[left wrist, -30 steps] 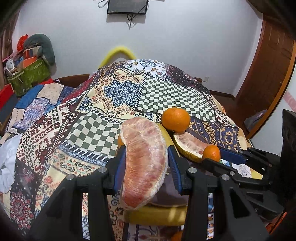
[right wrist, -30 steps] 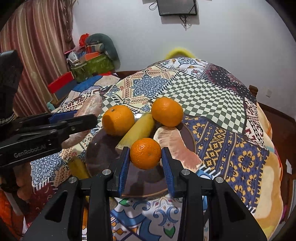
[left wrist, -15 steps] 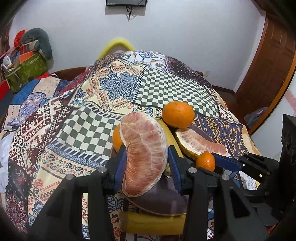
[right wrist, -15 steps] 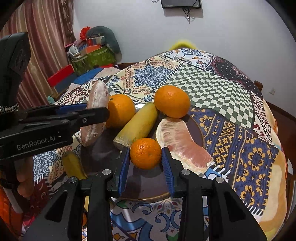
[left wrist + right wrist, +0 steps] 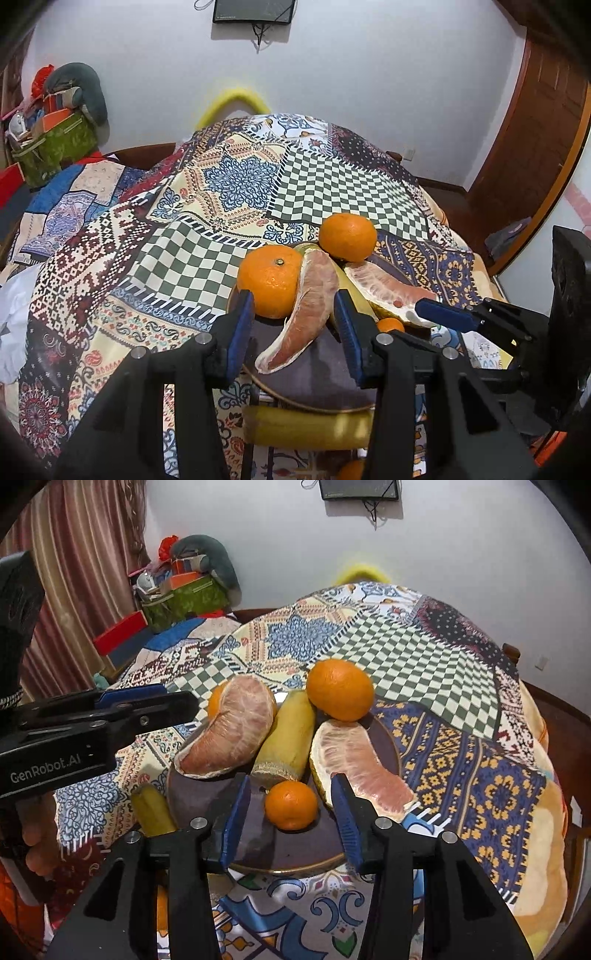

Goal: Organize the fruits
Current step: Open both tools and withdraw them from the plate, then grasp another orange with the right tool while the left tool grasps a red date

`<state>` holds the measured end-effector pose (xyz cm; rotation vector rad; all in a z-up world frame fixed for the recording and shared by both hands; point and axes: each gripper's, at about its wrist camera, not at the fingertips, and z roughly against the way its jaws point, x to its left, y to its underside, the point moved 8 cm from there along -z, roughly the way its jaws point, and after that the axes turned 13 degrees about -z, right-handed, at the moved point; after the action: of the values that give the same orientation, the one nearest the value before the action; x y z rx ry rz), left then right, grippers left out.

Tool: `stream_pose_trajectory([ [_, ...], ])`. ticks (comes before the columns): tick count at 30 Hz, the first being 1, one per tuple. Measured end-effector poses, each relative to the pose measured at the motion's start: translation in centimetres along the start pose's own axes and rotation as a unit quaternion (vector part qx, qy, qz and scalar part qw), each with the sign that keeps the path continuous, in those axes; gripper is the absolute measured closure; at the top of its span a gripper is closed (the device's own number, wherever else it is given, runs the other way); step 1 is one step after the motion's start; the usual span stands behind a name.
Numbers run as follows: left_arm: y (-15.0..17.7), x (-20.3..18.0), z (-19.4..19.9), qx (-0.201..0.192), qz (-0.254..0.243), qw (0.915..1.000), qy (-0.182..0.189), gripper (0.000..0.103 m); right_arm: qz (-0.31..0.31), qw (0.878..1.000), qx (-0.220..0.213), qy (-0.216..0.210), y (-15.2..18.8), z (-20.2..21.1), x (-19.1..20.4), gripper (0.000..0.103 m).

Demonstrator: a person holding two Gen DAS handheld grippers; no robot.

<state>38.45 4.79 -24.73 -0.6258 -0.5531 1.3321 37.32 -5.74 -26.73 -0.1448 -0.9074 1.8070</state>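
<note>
The right claw (image 5: 290,812) has just been opening and stands released, a small orange (image 5: 291,805) lying free between its pads on the dark plate (image 5: 388,738). The left claw (image 5: 293,328) is also released around a pomelo segment (image 5: 306,306) on the plate. Beyond lie a banana (image 5: 286,738), a second segment (image 5: 358,760) and two large oranges (image 5: 340,694).

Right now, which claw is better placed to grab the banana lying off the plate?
Probably left. The off-plate banana lies right below the left claw, by the rim of the plate; the right claw straddles the small orange farther right.
</note>
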Motion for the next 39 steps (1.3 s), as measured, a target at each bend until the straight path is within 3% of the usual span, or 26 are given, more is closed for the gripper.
stream_pose_trajectory([
  [20, 2.1, -0.7, 8.8, -0.027, -0.005, 0.9994, -0.019, 0.058, 0.013, 0.999, -0.042, 0.008, 0.4, 6.7, 2.6, 0.061],
  [29, 5.3, -1.0, 10.5, -0.012, -0.004, 0.9998, -0.018, 0.057, 0.008, 1.000, -0.018, 0.005, 3.7, 7.1, 3.9, 0.060],
  [39, 9.7, -0.6, 9.7, 0.030, 0.002, 0.9994, -0.016, 0.057, 0.001, 1.000, 0.028, -0.011, 7.3, 5.3, 5.3, 0.060],
])
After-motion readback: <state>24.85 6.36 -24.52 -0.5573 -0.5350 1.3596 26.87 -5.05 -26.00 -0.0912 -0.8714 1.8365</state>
